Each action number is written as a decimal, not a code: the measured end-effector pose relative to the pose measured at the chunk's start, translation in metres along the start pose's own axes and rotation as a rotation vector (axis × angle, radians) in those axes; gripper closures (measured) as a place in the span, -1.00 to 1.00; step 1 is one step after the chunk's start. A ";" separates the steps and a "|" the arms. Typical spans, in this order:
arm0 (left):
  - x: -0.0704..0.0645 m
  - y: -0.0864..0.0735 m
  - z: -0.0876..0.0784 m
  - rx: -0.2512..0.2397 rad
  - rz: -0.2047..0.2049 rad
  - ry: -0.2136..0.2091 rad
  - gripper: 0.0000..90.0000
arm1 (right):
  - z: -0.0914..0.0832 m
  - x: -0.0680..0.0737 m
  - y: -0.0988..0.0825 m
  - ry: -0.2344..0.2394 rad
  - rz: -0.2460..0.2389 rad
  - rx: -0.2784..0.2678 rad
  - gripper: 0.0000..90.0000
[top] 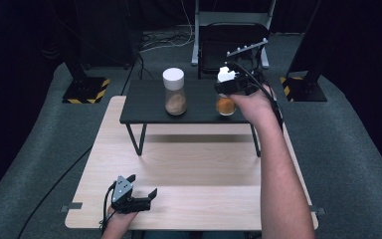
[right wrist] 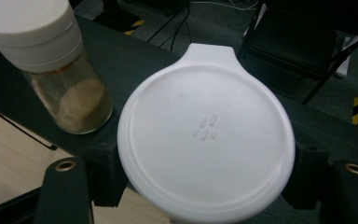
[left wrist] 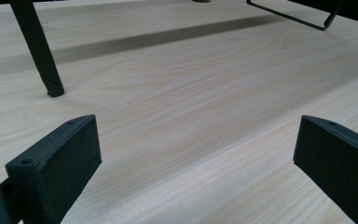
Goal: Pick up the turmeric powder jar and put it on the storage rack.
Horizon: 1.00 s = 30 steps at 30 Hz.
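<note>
My right gripper [top: 227, 84] hovers over the right end of a low black shelf [top: 149, 102], shut on a round white lid [top: 225, 74]. In the right gripper view the lid [right wrist: 205, 140] lies flat between the two jaws of the right gripper [right wrist: 205, 175], its tab pointing away. Just below it stands a small glass jar of orange powder [top: 225, 105]. A taller jar of beige powder [top: 175, 92] with a white cap stands further left on the shelf, and the same beige jar [right wrist: 60, 79] sits at upper left. My left gripper [top: 142, 185] rests open on the wooden table [top: 204, 174]; between the spread jaws of the left gripper [left wrist: 196, 140] is only bare wood.
The shelf stands on thin black legs [left wrist: 39, 51] on the table's far half. Behind the table are a black folding chair [top: 234, 45] and two stand bases with yellow-black stripes [top: 84, 89]. Cables run over the grey carpet.
</note>
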<state>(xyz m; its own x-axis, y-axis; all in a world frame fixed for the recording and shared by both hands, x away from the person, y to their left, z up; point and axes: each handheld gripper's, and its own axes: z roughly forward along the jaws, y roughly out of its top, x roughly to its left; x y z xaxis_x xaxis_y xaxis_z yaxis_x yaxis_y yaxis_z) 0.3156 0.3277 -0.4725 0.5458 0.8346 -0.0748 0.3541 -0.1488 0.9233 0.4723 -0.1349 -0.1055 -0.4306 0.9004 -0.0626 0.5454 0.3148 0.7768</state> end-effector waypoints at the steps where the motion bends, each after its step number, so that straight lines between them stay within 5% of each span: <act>1: 0.000 0.000 0.000 0.002 0.002 0.000 -1.00 | 0.002 0.000 0.002 -0.001 -0.001 -0.001 -0.33; 14: -0.001 0.000 0.001 0.002 -0.002 0.005 -1.00 | 0.021 -0.001 0.016 0.010 0.013 0.024 -0.33; 30: -0.001 0.000 0.001 0.003 0.003 0.005 -1.00 | 0.042 -0.001 0.011 -0.004 0.045 0.046 -0.33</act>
<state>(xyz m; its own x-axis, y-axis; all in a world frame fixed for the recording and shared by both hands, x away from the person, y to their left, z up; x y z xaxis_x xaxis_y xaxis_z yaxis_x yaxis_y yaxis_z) 0.3156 0.3265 -0.4723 0.5434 0.8365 -0.0704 0.3545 -0.1525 0.9225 0.5095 -0.1199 -0.1231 -0.4019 0.9152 -0.0306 0.5968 0.2871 0.7493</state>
